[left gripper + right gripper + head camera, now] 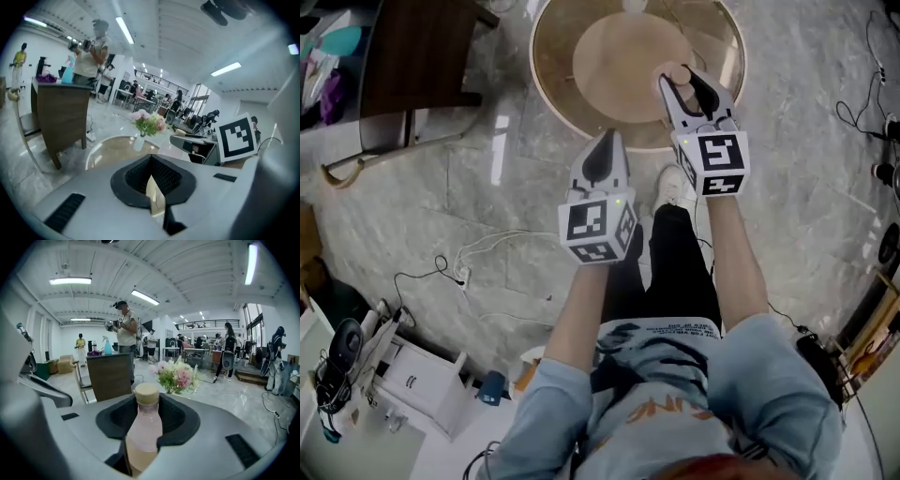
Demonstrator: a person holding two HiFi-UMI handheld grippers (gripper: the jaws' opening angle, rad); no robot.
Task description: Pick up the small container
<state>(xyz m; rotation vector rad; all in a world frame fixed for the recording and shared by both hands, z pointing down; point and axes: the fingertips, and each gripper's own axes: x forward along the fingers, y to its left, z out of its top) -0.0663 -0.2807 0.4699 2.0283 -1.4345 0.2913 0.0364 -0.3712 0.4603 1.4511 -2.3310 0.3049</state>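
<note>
- We see a small bottle [143, 427], clear, filled with pale pink liquid and closed with a round beige cap.
- The person's right arm reaches forward, and the right claw [679, 82] is over the near part of the round glass tabletop [546, 89].
- The left arm is bent more. The left claw [605, 141] is over the floor, just before the rim of the tabletop.
- The right claw is grasping the bottle: both jaws press on its body from the sides, and the neck and cap rise above them.
- The bottle stands upright in the right claw. We cannot tell if its bottom touches the tabletop.
- The left claw is clenched, with its jaws together and nothing between them.
</note>
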